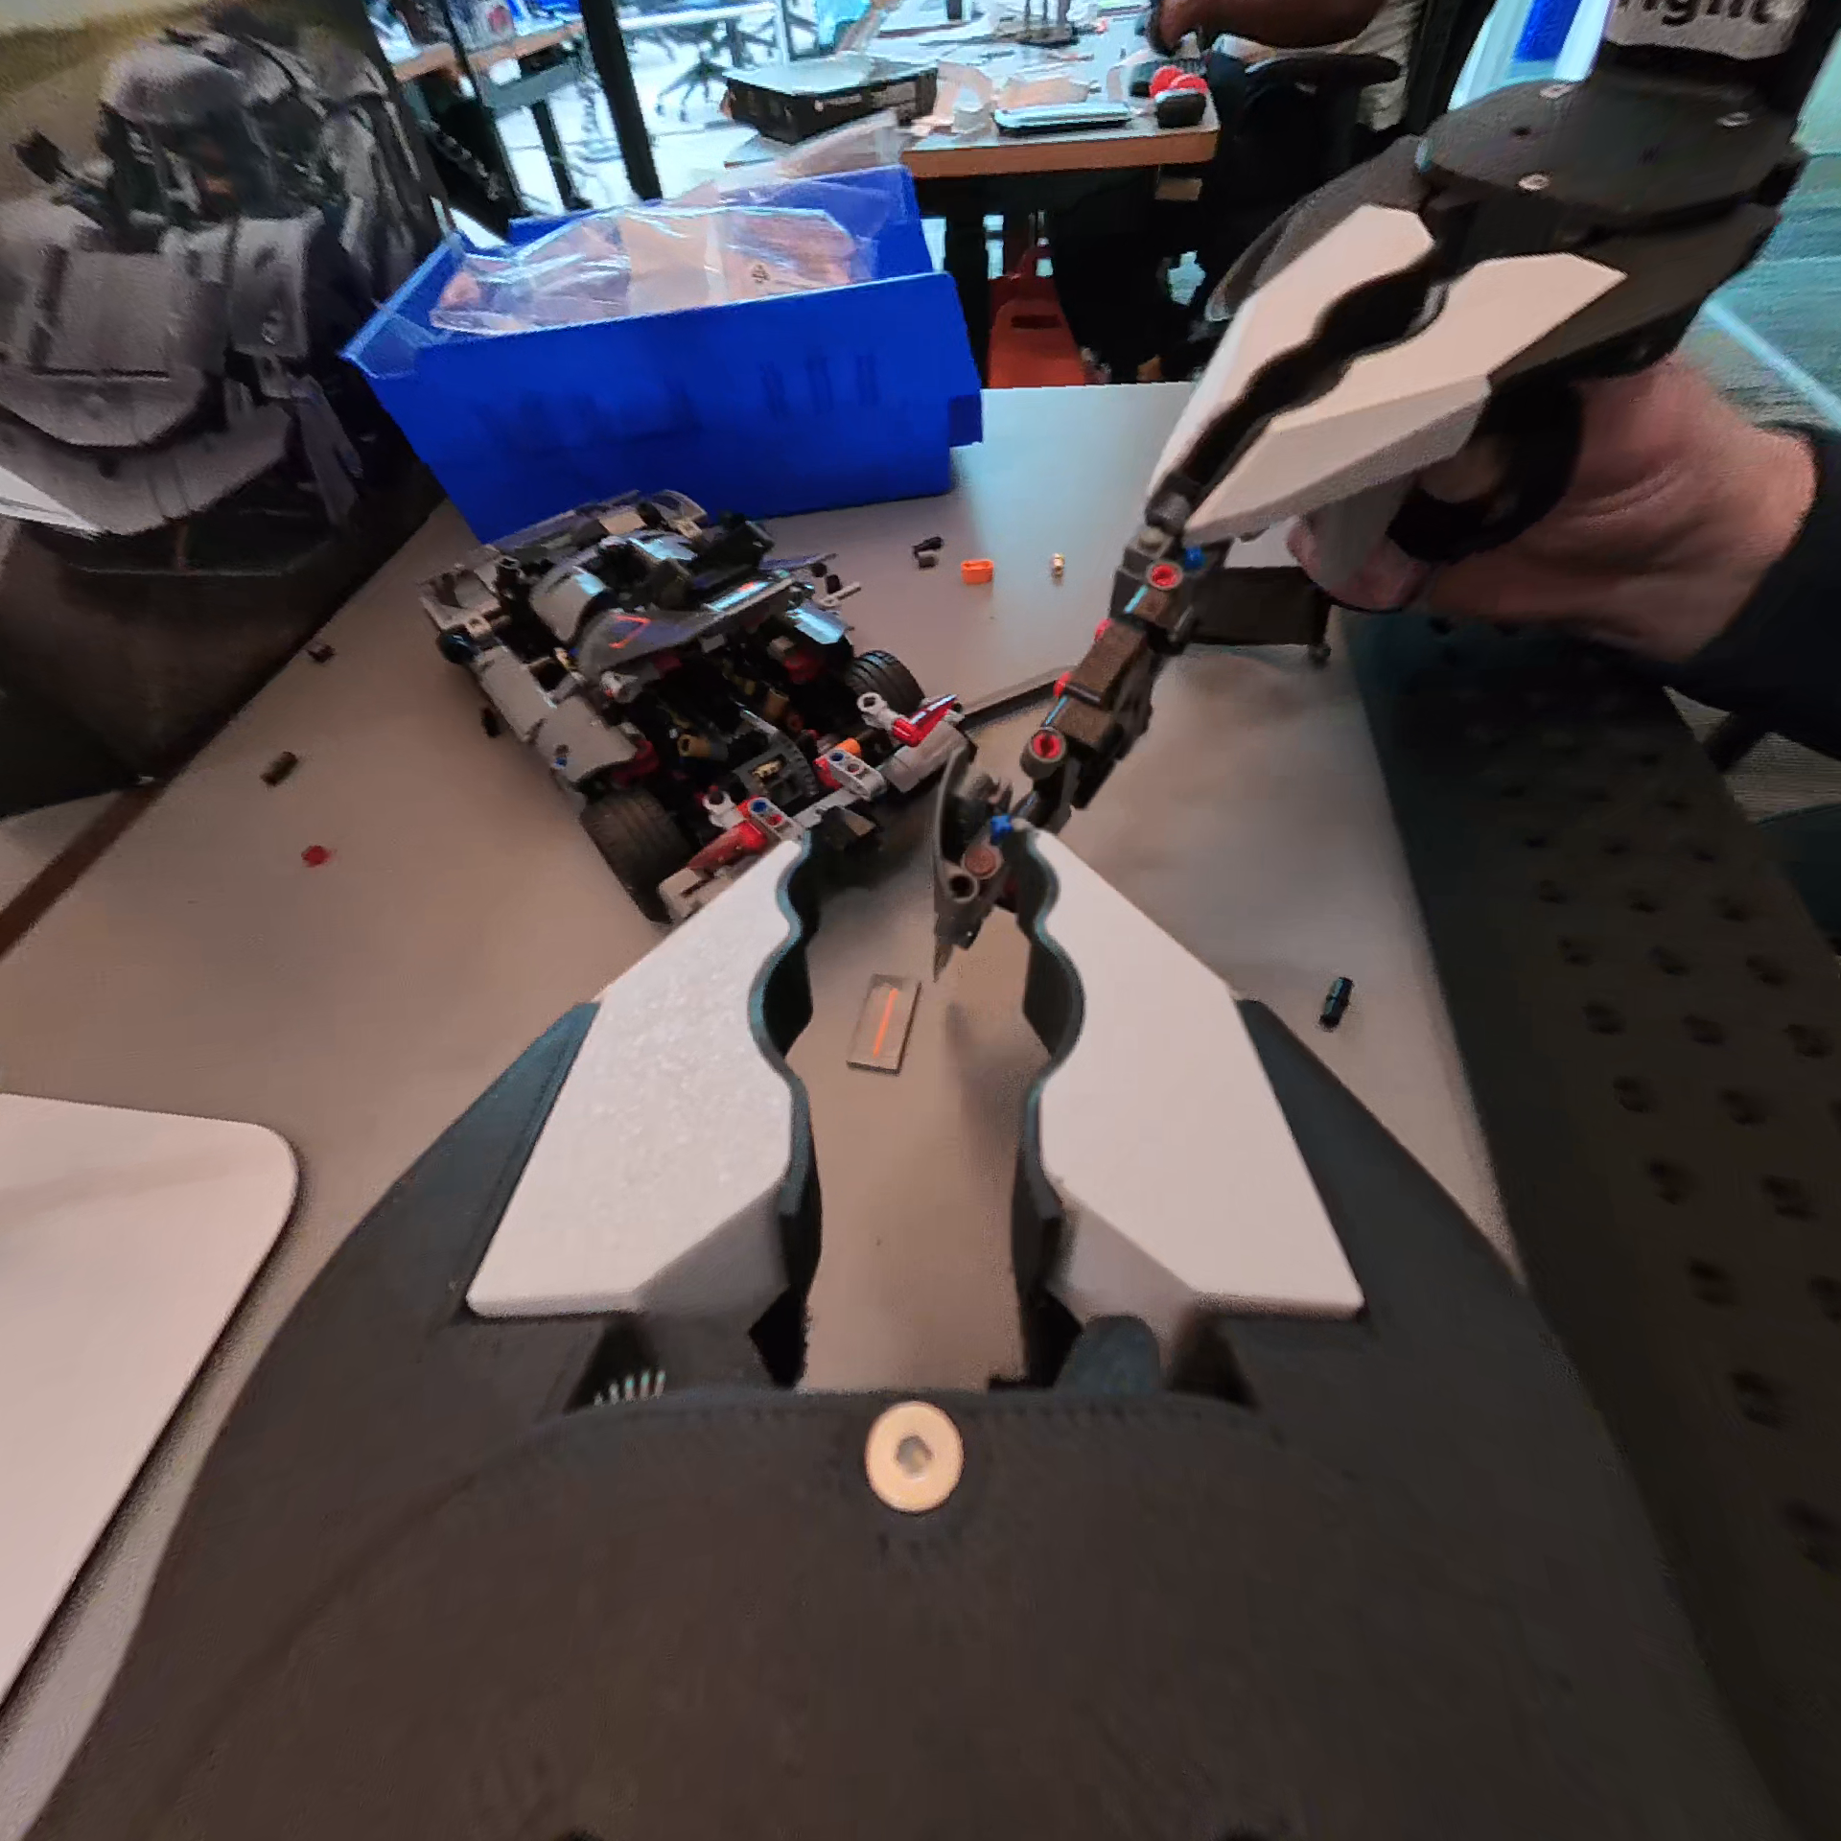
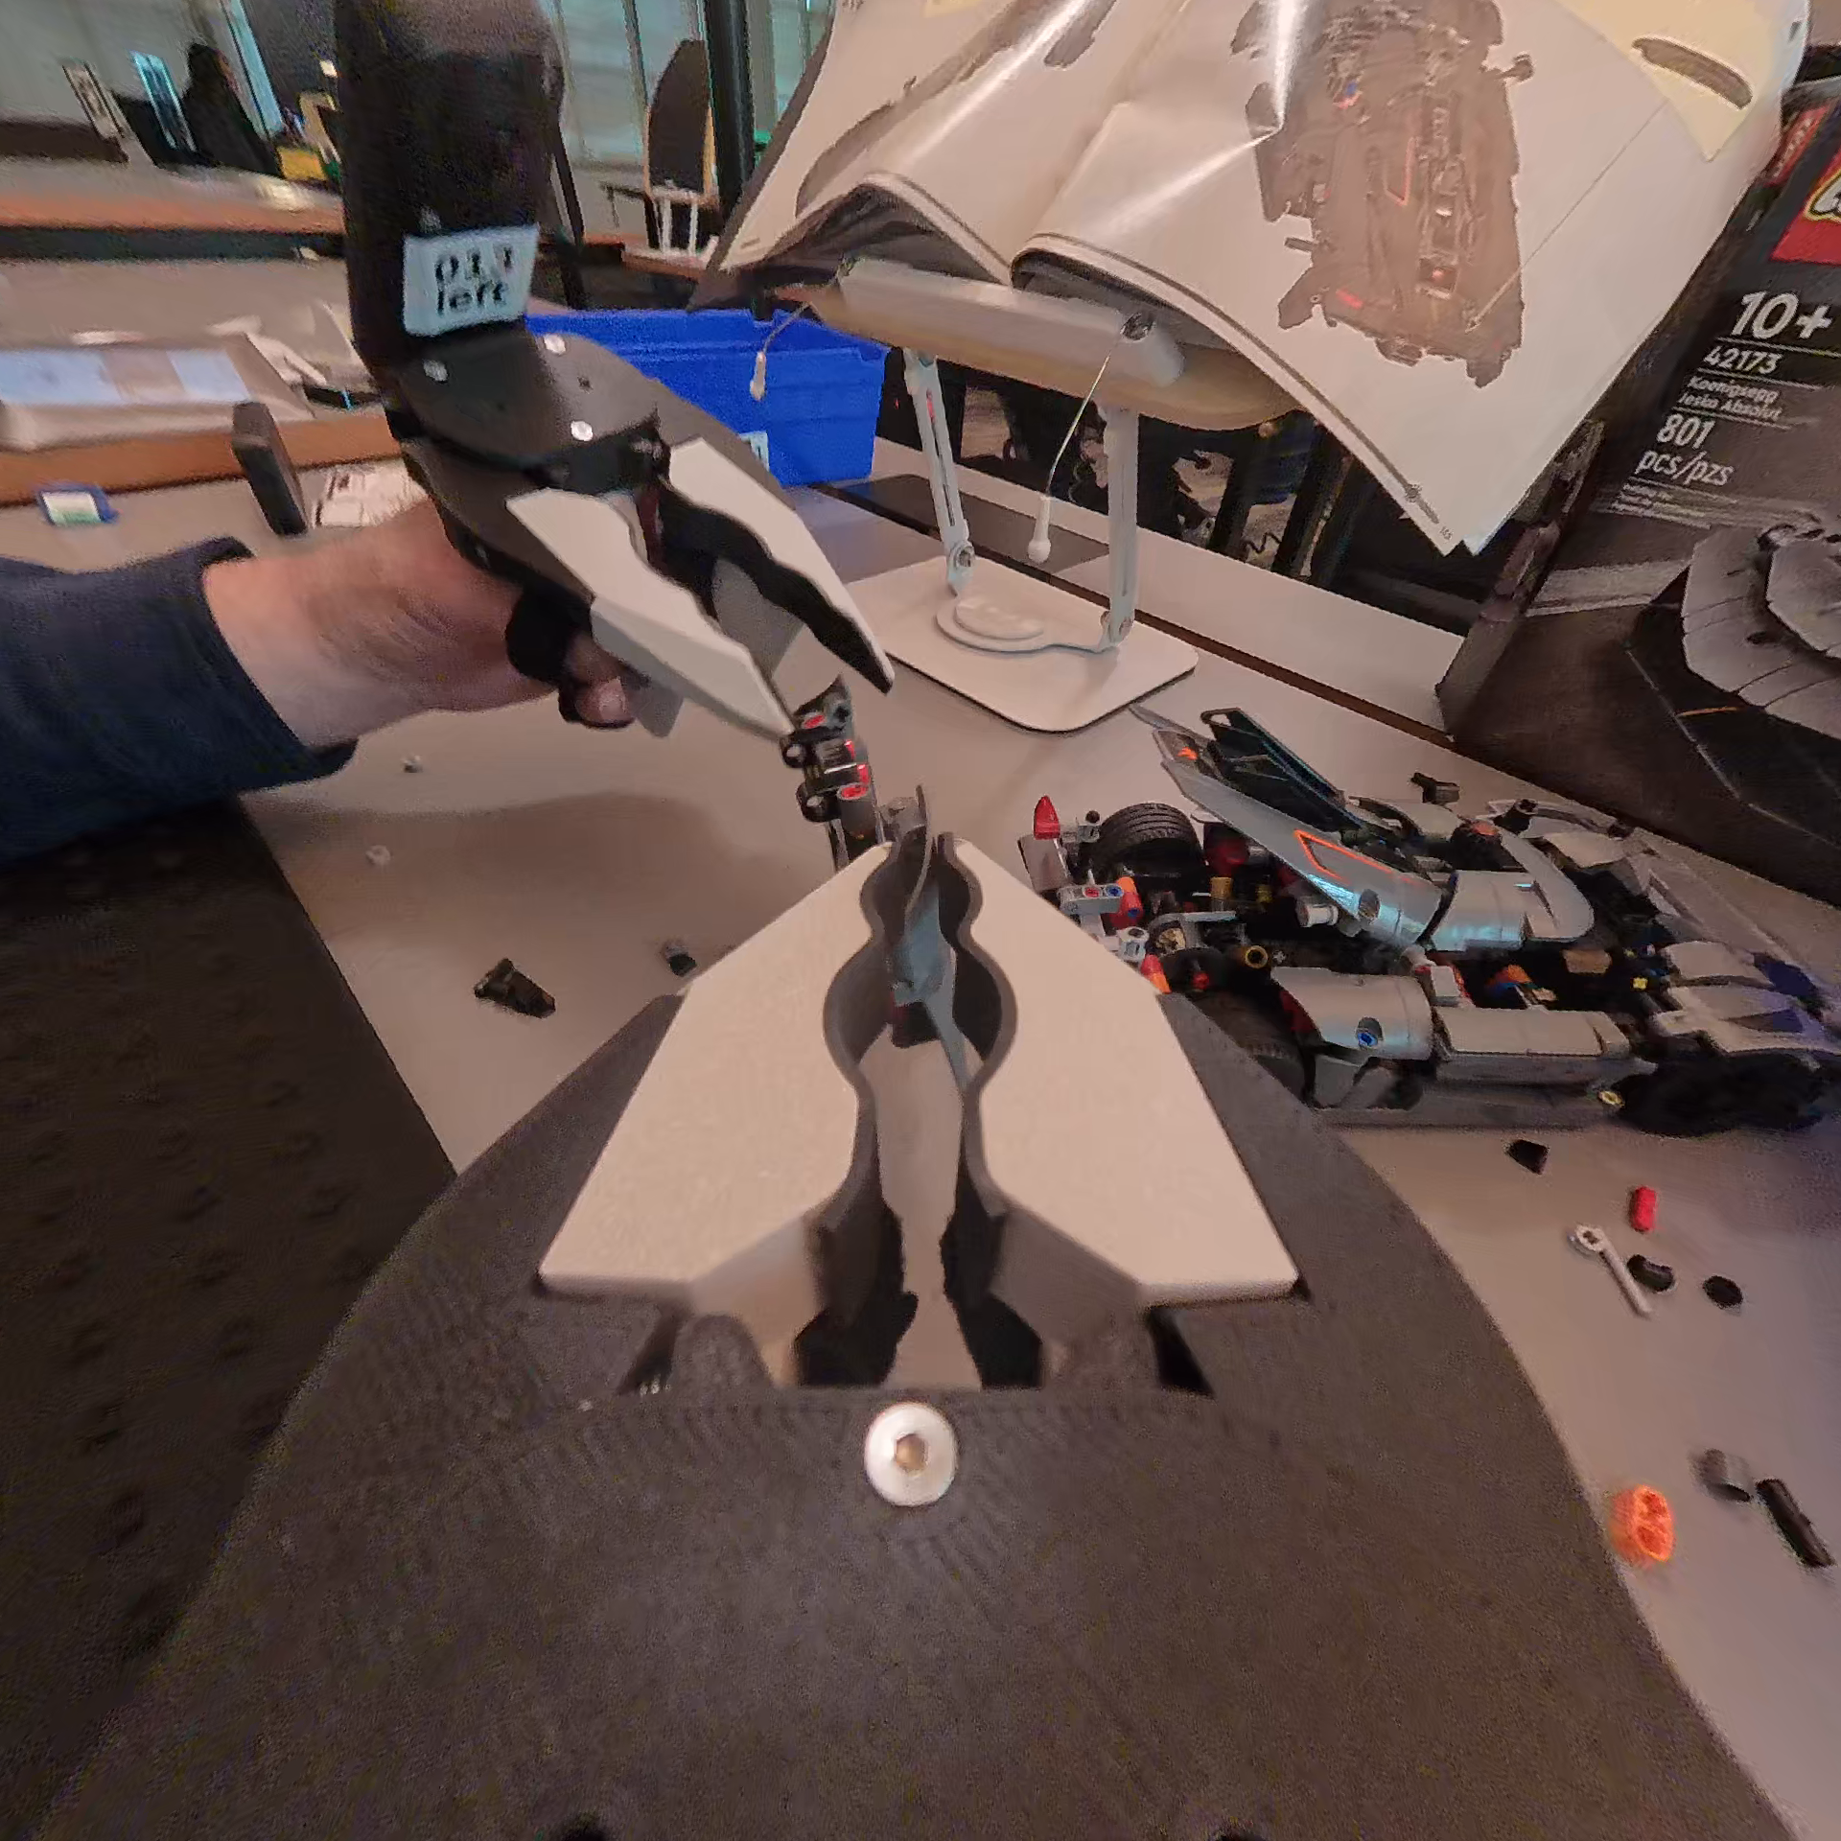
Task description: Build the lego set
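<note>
The right gripper (image 2: pixel 921 867) is clenched on one end of a single long black sub-assembly (image 1: pixel 1096 687) studded with red pins. The other end sits between the fingertips of the left gripper (image 1: pixel 917 877). Its jaws stand apart, and I cannot tell whether they grip. One flat dark tile (image 1: pixel 885 1021) lies on the table (image 1: pixel 299 996) just below. One half-built lego car (image 1: pixel 657 677) stands centre-left. Behind it is one blue bin (image 1: pixel 697 398). One open manual (image 2: pixel 1195 149) and one box (image 2: pixel 1694 598) fill the right wrist view's upper right.
</note>
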The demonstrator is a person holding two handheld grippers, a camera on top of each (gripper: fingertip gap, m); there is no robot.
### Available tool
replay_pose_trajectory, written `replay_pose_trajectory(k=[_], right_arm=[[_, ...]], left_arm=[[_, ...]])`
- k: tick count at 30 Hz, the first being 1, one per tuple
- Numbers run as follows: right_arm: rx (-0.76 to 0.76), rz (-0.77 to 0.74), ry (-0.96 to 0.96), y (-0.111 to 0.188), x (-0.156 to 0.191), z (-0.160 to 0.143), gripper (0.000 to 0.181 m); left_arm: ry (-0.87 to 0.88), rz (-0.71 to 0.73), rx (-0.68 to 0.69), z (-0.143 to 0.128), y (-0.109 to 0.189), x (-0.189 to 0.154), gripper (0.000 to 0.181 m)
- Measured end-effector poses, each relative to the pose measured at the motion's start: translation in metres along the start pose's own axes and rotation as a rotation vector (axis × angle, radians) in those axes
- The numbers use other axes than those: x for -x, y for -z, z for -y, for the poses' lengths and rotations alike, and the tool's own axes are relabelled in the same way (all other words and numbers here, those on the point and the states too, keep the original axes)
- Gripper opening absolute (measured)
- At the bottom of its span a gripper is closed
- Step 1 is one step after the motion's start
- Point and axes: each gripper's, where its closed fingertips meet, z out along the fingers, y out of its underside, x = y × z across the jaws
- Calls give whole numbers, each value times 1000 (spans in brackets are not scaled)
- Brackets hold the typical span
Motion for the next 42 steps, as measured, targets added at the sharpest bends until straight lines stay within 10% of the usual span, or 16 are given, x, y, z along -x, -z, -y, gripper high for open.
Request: replay_pose_trajectory(k=[42], right_arm=[[16, 214, -217, -2, 26, -14, 39]], left_arm=[[234, -284, -171, 33, 1, -34, 14]])
